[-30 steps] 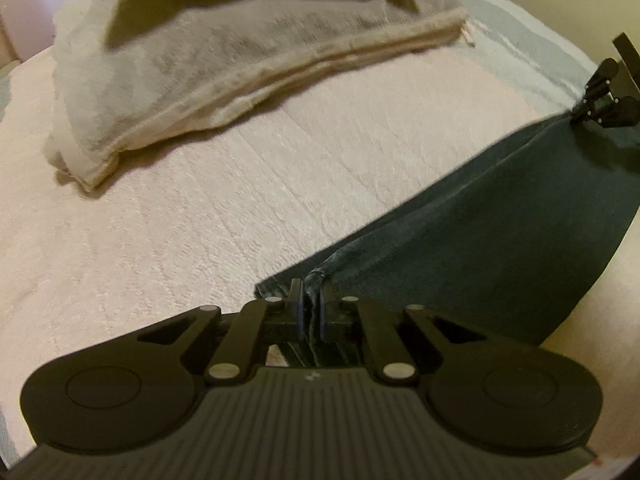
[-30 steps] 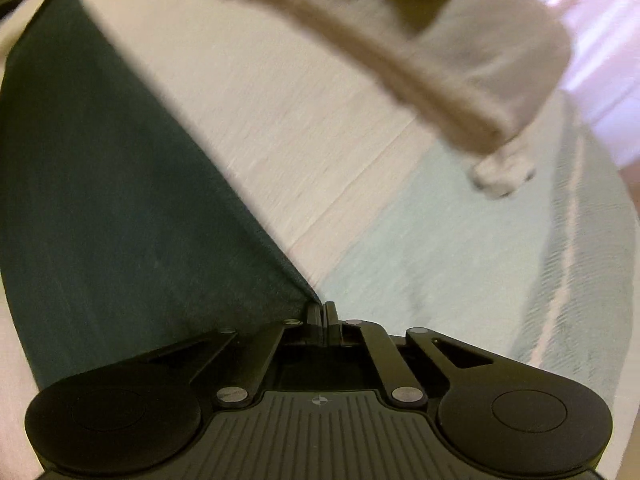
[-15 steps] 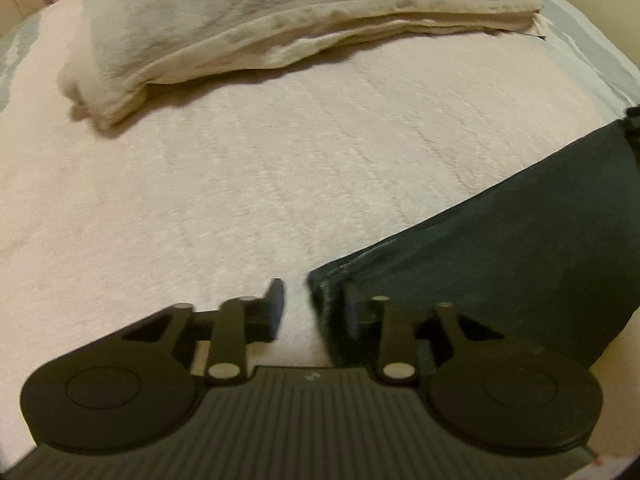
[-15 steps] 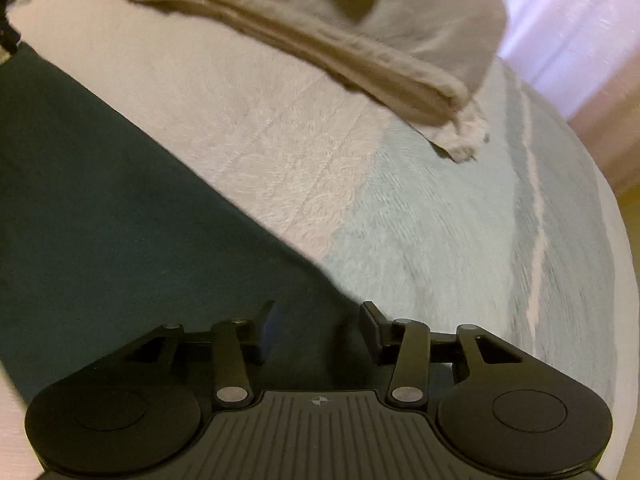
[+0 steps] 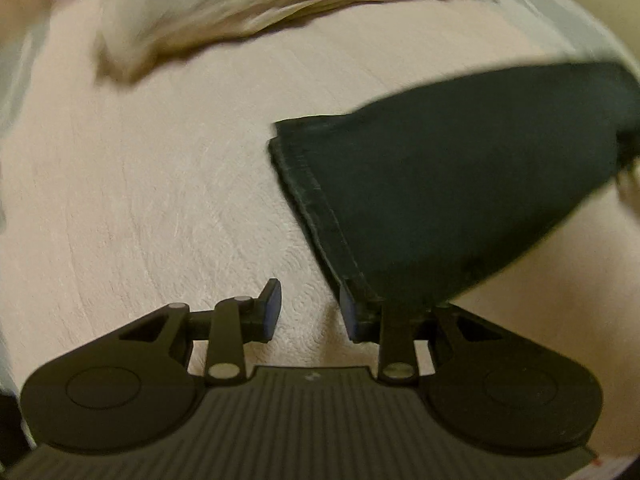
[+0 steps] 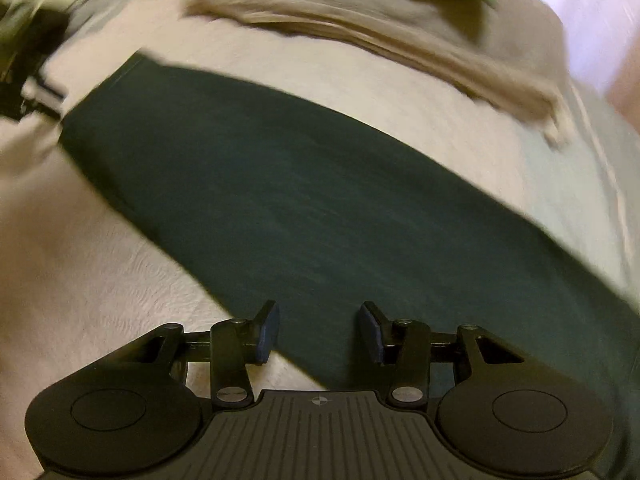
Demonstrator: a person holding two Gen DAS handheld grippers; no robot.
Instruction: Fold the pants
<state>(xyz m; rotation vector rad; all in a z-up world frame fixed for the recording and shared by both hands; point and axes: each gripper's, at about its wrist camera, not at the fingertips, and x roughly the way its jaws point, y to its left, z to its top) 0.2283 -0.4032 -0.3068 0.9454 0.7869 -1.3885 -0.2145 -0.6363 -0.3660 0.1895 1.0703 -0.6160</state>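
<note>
Dark teal-green pants (image 5: 460,184), a soft woven cloth with a stitched hem (image 5: 316,216), laid flat as a long folded strip across the middle of the bed (image 5: 160,200). Judged light and limp, likely to sag and slide unless lifted at two points; best taken at the hem corners or along the doubled edge, where layers bunch enough to pinch. Bed cover pale pink with a fine embossed texture, turning pale green toward its far side. Folded beige towels (image 6: 400,36), thick and fuzzy, stacked near the far edge of the bed. Left hand-held gripper (image 5: 310,314) part open and closing, nothing between the jaws, its right finger just beside the hem. Right hand-held gripper (image 6: 318,332) about half open above the cloth, gripping nothing.
</note>
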